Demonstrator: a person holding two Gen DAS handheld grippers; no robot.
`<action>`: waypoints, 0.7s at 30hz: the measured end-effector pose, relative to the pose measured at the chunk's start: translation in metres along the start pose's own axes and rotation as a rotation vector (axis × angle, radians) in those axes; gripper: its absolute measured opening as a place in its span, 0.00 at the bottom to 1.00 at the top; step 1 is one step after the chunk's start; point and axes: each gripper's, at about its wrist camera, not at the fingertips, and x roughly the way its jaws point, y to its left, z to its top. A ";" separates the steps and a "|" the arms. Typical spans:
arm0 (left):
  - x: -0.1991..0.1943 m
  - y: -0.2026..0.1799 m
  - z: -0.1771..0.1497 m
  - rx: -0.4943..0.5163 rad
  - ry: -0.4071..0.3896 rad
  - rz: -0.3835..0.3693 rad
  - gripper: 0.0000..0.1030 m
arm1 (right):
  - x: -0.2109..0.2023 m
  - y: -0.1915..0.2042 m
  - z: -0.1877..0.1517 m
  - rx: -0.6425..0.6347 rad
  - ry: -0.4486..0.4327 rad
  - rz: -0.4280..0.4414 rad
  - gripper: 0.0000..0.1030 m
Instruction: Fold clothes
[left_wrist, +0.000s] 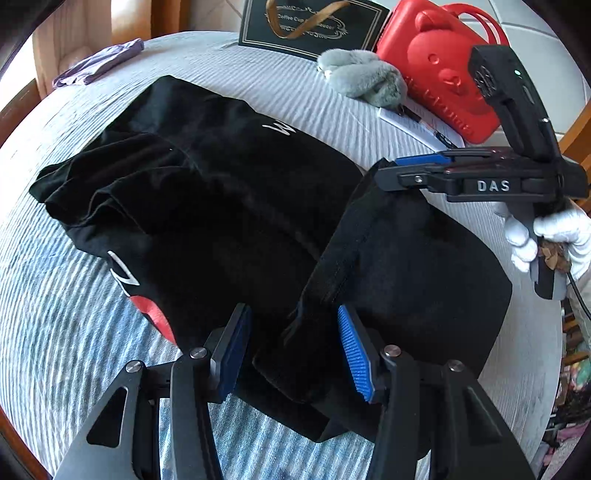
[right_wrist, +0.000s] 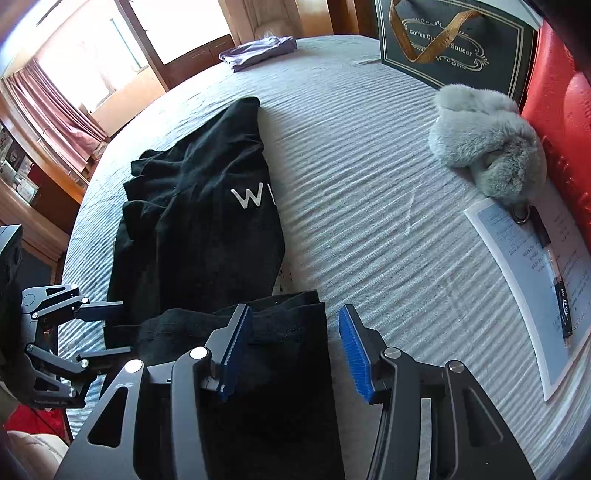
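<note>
Fingers of the left gripper (left_wrist: 293, 350) are seen parted, blue pads standing either side of a folded edge of the black garment (left_wrist: 229, 206); the cloth lies between the pads but is not seen pressed by either, so it is read as released. Fingers of the right gripper (right_wrist: 291, 350) are likewise parted: the left pad rests against a black fold, the right pad stands clear over the bedcover, and nothing is gripped. In the left wrist view the right gripper is seen from the side, held in a white-gloved hand (left_wrist: 546, 236), its tips at the far corner of the same raised flap.

Garment position: spread across the striped grey bedcover (left_wrist: 59, 325), partly folded, with a flap turned over at the near right, white lettering (right_wrist: 251, 199) showing on top, and a red patch at the near left edge. The sleeve end is bunched and uneven at the far left.

Surroundings noted: a grey furry toy (right_wrist: 487, 147), a red case (left_wrist: 439, 74), a dark gift bag (right_wrist: 454, 44), a printed sheet (right_wrist: 528, 288), and a folded purple cloth (right_wrist: 258, 51) at the far edge of the bed.

Step judged: one fold has been laid and let go. The next move probably calls for both grippers to be shifted to the unfolded far side, the edge pinched at two corners, and the cloth carried over evenly so the layers stay aligned.
</note>
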 end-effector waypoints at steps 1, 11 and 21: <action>0.000 -0.003 0.000 0.021 -0.001 -0.002 0.44 | 0.006 0.000 0.000 -0.003 0.014 -0.007 0.48; -0.067 -0.015 0.013 0.087 -0.131 0.012 0.03 | -0.075 0.036 -0.018 -0.181 -0.189 -0.130 0.09; -0.142 0.068 0.092 0.057 -0.342 0.192 0.03 | -0.107 0.097 0.104 -0.313 -0.423 -0.129 0.07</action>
